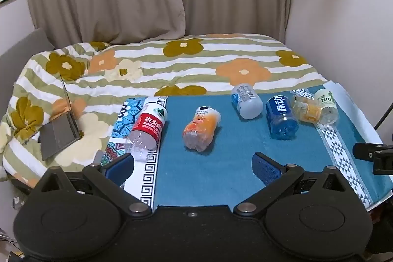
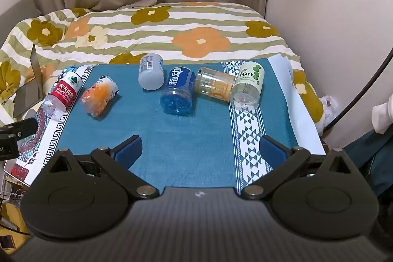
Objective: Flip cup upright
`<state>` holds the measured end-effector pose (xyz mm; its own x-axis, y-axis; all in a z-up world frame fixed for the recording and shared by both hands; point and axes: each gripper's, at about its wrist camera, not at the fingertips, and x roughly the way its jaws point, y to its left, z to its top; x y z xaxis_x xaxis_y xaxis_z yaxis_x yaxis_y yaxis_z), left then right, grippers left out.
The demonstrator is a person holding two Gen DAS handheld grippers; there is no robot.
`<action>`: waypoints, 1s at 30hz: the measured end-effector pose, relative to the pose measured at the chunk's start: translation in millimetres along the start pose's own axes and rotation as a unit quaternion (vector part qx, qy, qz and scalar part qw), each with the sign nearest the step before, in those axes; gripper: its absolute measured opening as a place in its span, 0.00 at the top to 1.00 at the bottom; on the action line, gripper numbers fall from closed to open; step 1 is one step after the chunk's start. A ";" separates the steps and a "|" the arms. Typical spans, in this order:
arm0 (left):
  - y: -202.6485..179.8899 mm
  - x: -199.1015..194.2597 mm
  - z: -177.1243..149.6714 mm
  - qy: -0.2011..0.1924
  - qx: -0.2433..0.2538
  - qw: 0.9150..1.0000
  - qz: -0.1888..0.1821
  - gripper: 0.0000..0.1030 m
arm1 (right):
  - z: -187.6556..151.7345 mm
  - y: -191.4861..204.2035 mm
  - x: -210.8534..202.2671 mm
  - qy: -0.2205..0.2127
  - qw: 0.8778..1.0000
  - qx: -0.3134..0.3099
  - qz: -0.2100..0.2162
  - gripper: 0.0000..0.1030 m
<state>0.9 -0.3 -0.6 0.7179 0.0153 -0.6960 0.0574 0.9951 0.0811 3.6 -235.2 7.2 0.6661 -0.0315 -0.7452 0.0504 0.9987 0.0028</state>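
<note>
Several cut bottle cups lie on their sides on a blue cloth (image 1: 221, 163) (image 2: 172, 139): a red-label one (image 1: 147, 127) (image 2: 62, 93), an orange one (image 1: 201, 128) (image 2: 99, 95), a grey-white one (image 1: 246, 101) (image 2: 151, 71), a blue one (image 1: 281, 117) (image 2: 178, 90), a yellow one (image 1: 305, 108) (image 2: 215, 84) and a green-label one (image 1: 326, 103) (image 2: 248, 84). My left gripper (image 1: 192, 163) is open and empty, near the table's front, below the orange cup. My right gripper (image 2: 200, 149) is open and empty, in front of the blue cup.
A bed with a flowered striped cover (image 1: 172, 65) (image 2: 196, 26) lies behind the table. An open laptop (image 1: 61, 131) (image 2: 29, 90) sits on the bed at left. Curtains and a wall stand behind. The other gripper shows at each view's edge (image 1: 375, 156) (image 2: 12, 136).
</note>
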 end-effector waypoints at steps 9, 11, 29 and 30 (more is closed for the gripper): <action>-2.4 -3.2 1.9 -0.010 0.002 1.000 0.001 0.00 | -2.0 -0.4 -0.3 -0.001 1.000 0.001 -0.001 0.00; -5.4 -0.7 1.9 -0.010 0.004 1.000 0.003 0.00 | -4.5 -1.4 -2.0 0.000 1.000 0.002 -0.001 0.00; -2.3 -6.2 -1.3 -0.013 -0.002 1.000 0.001 0.00 | -6.2 3.4 3.1 0.002 1.000 -0.003 0.001 0.00; -2.3 -6.4 -1.4 -0.012 -0.003 1.000 0.001 0.00 | -5.5 3.2 3.0 0.003 1.000 -0.002 0.001 0.00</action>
<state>-4.8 -2.6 2.6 0.7351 0.0152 -0.6777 0.0519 0.9956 0.0786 1.7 -231.9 1.2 0.6618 -0.0294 -0.7491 0.0457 0.9990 0.0012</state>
